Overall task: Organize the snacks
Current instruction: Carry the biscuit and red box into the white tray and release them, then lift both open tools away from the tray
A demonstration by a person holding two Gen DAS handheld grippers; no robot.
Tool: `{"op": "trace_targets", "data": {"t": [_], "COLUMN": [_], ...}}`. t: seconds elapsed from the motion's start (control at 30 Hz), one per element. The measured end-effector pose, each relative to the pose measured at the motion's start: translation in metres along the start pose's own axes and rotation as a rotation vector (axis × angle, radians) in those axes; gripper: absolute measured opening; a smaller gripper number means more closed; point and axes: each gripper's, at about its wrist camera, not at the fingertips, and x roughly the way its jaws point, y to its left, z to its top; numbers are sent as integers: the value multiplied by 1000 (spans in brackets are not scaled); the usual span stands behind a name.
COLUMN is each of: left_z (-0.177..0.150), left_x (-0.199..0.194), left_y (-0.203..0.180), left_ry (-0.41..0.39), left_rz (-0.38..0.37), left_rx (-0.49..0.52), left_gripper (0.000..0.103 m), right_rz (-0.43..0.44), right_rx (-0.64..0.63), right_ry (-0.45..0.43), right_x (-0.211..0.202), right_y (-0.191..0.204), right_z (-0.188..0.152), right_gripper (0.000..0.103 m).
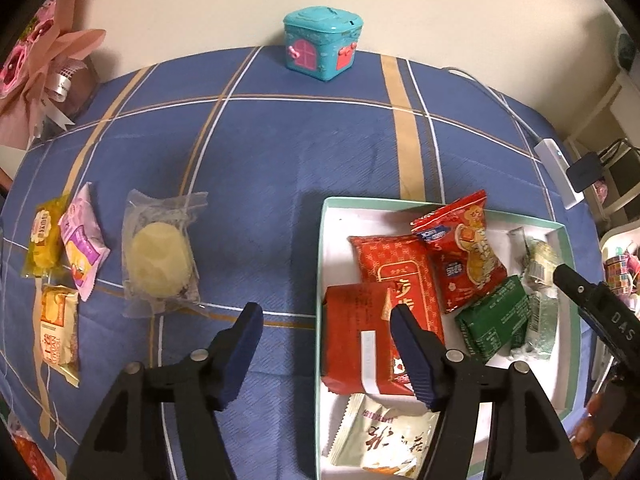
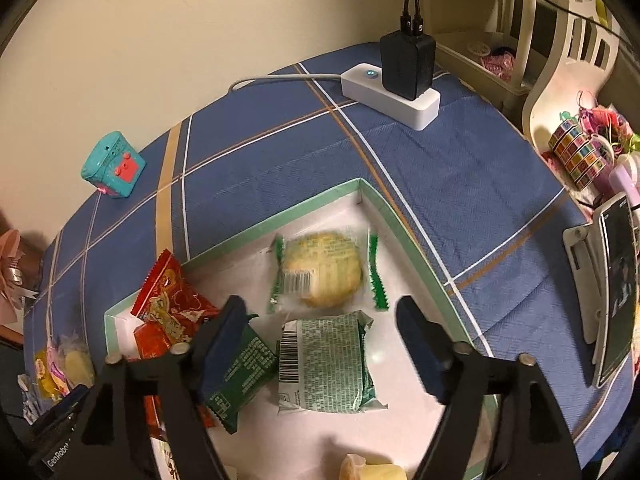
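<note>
Snacks in tray (image 1: 440, 206), "DAS" on right gripper (image 1: 616, 320), "GenRobot" on left gripper (image 2: 56, 452)

Both wrist views near, angled down, sharing tray (image 1: 440, 206)

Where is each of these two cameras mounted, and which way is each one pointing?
Left wrist view: sits on the left gripper, looking forward and down across the blue tablecloth at loose snacks and the tray; its own two open fingers show, plus the right gripper's tip.
Right wrist view: sits on the right gripper, looking down into the tray's far corner; its open fingers show, with the left gripper at lower left.
Shared: tray, teal toy box, power strip, red and green snack packs.
</note>
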Motion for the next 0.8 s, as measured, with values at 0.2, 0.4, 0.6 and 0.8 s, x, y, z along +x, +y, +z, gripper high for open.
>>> {"op": "trace_targets", "data": {"t": [0.2,0.4,0.6,0.8], "left_z": [0,0,1,0], "left_x": [3,5,5,1], "left_y": [7,14,21,25], "left_ry": [-6,-30,-43,-42], "left_rz": [37,79,99,116], "left_rx": [-14,-40,-65,-63], "left_gripper": [94,103,103,103], "right_rz": [-29,-41,-43,-60], "right_rx": [-34,-71,-93,-117], "right_ry": [14,21,18,19], "right_x": [3,5,4,-2], "right_y": [6,13,19,28], "right_z": [-1,-2,-4,-6], "right_gripper": [93,93,94,94]}}
